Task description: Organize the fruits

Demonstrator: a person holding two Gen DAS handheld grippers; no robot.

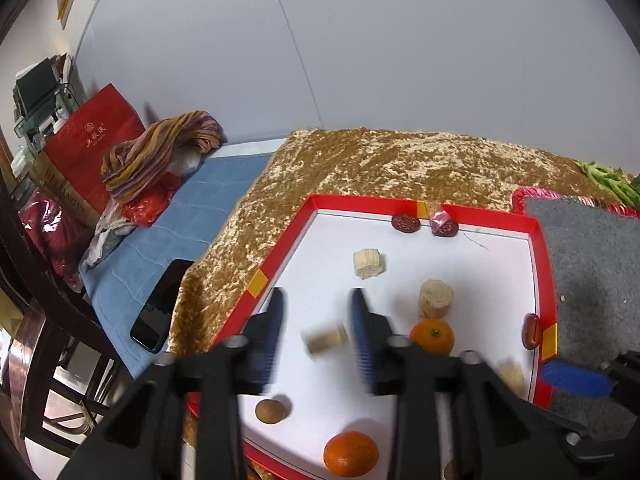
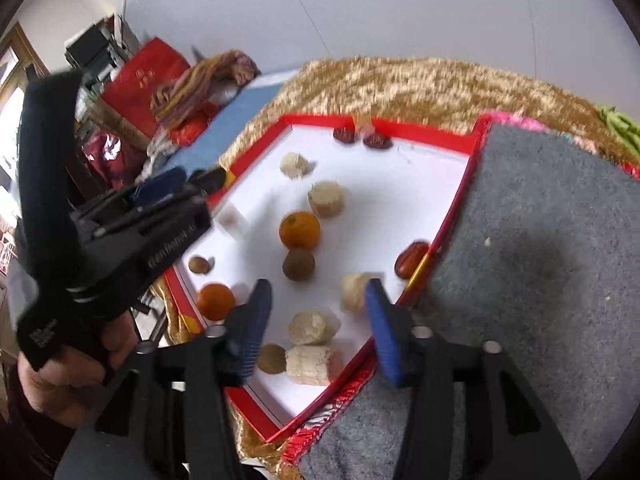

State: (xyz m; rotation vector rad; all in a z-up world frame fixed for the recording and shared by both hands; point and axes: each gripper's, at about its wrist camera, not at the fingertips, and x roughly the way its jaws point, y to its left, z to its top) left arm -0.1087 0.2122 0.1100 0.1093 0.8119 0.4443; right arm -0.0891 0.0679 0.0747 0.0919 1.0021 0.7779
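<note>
Red-rimmed tray (image 1: pixel 280 268) on the gold cloth (image 1: pixel 360 164), holding pale cut pieces, oranges, red dates and brown round fruits. Your left gripper (image 1: pixel 318 330) hangs with jaws spread and empty, straddling a pale cylindrical piece (image 1: pixel 326 340) lying on the tray floor; its long axis runs roughly across the gap, ends facing the fingers. Turn your wrist, or grip end to end squarely, so it cannot roll out; the picture is blurred, so slow down first. Your right gripper (image 2: pixel 318 330) is likewise wide and empty above the tray's near corner, beside the grey mat (image 2: pixel 540 260).
</note>
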